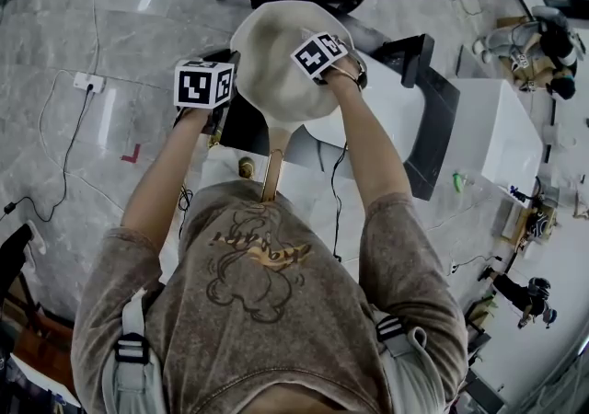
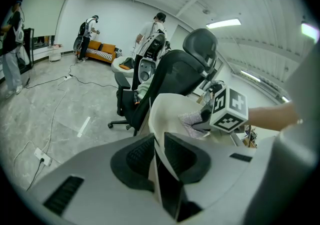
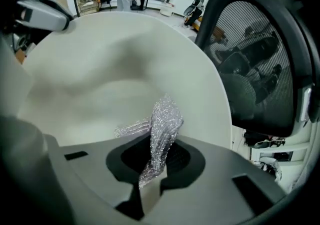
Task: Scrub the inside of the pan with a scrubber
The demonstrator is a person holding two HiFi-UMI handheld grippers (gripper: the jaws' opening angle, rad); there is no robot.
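A cream-white pan is held up in front of me, its wooden handle pointing back at my chest. My left gripper is shut on the pan's left rim; in the left gripper view its jaws pinch the thin rim. My right gripper points steeply down into the pan from the right side. It is shut on a silver mesh scrubber, whose free end rests against the pan's inner wall. From the left gripper view the scrubber shows inside the bowl under the right gripper's marker cube.
A black office chair stands just behind the pan. A white table lies to the right. Cables and a power strip are on the grey floor at left. Several people stand far off in the room.
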